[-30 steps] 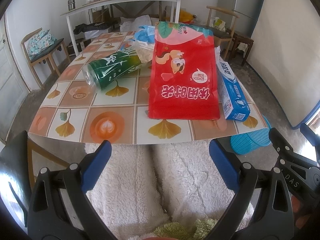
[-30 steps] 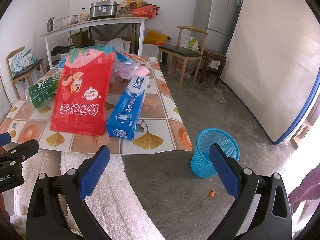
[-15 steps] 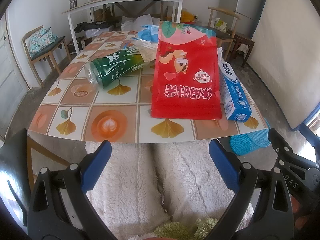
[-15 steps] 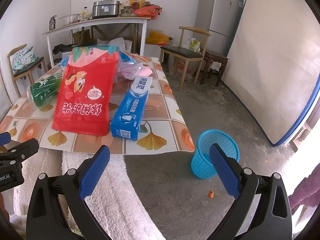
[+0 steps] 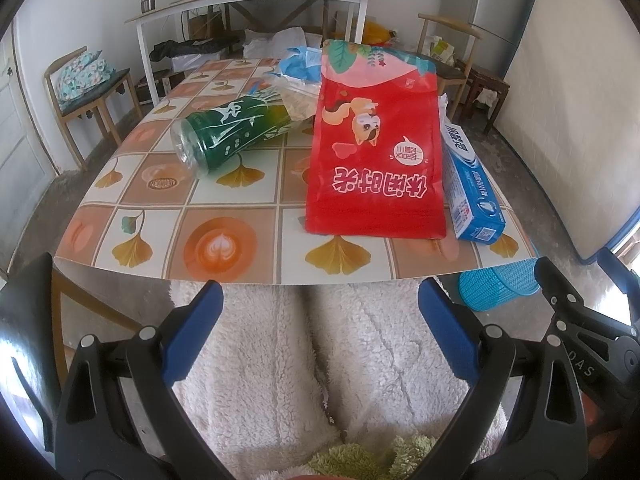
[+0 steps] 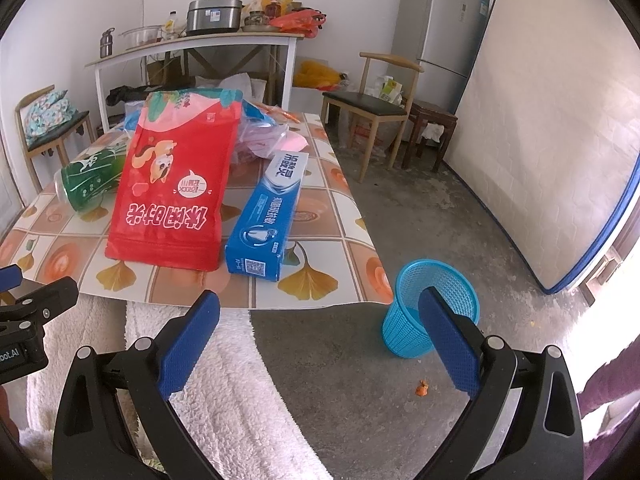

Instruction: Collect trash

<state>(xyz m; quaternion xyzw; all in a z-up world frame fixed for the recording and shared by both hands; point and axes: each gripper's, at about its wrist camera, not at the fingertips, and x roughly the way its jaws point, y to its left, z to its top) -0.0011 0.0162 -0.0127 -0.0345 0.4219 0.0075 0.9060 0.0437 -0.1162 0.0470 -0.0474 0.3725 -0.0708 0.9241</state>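
On the tiled table (image 5: pixel 224 216) lie a red snack bag (image 5: pixel 376 152) (image 6: pixel 176 184), a blue toothpaste box (image 5: pixel 472 188) (image 6: pixel 272 216) to its right, and a green plastic bottle (image 5: pixel 236 136) (image 6: pixel 88 180) on its side to the left. Crumpled blue and clear plastic bags (image 5: pixel 300 76) (image 6: pixel 260 132) lie behind them. A blue mesh waste basket (image 6: pixel 432 308) (image 5: pixel 496 288) stands on the floor right of the table. My left gripper (image 5: pixel 320 328) is open and empty, below the table's near edge. My right gripper (image 6: pixel 320 336) is open and empty, over the floor beside the basket.
The person's white fleece-covered legs (image 5: pixel 320 360) fill the space under the grippers. Wooden chairs (image 6: pixel 372 104) (image 5: pixel 84 84), a white side table (image 6: pixel 200 44) with cookware, a fridge (image 6: pixel 444 28) and a leaning mattress (image 6: pixel 552 136) surround the table. An orange scrap (image 6: pixel 422 390) lies on the floor.
Both grippers have moved slightly forward and up toward the table; the table items appear a little nearer. Both stay open and empty.
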